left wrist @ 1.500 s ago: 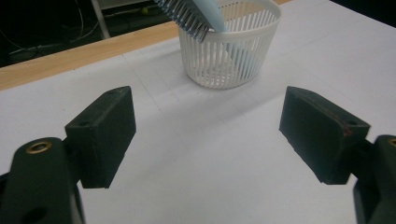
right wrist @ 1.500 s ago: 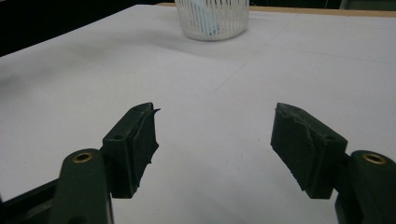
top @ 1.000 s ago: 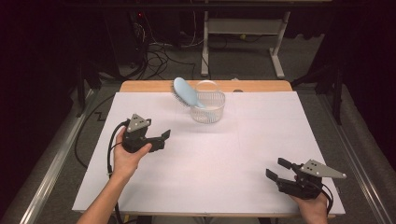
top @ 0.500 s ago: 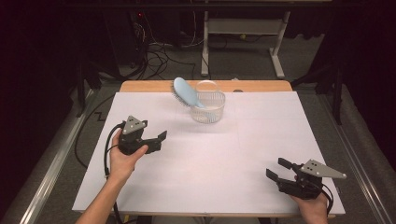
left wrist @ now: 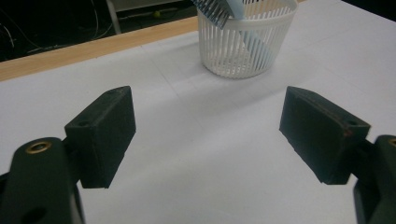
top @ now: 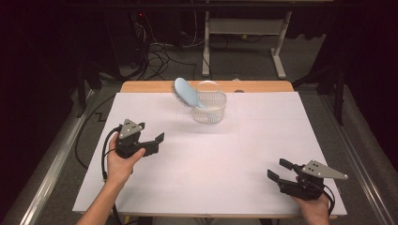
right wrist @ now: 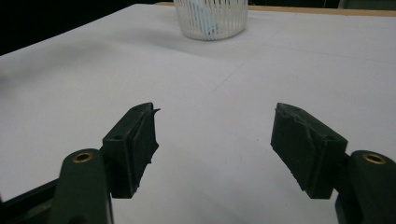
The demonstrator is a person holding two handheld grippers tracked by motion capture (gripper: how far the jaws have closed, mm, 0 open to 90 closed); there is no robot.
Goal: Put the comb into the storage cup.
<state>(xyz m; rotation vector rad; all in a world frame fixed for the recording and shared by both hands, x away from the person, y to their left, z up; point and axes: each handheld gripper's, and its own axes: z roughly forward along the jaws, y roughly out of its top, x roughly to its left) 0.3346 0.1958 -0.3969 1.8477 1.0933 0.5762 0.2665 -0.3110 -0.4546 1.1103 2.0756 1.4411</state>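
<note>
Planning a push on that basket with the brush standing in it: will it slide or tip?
Probably tips easily: the basket looks thin, slatted and light, while the brush leans well over its rim, so the weight likely sits high and off-centre. On the smooth white table, a low push might slide it.

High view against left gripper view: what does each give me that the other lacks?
High view alone: both hands, the right gripper open near the table's front edge, the floor cables. Left gripper view alone: the left gripper jaws close up, open and empty. Shared: the white slatted plastic basket with the light blue hairbrush leaning in it, on the white-covered table.
</note>
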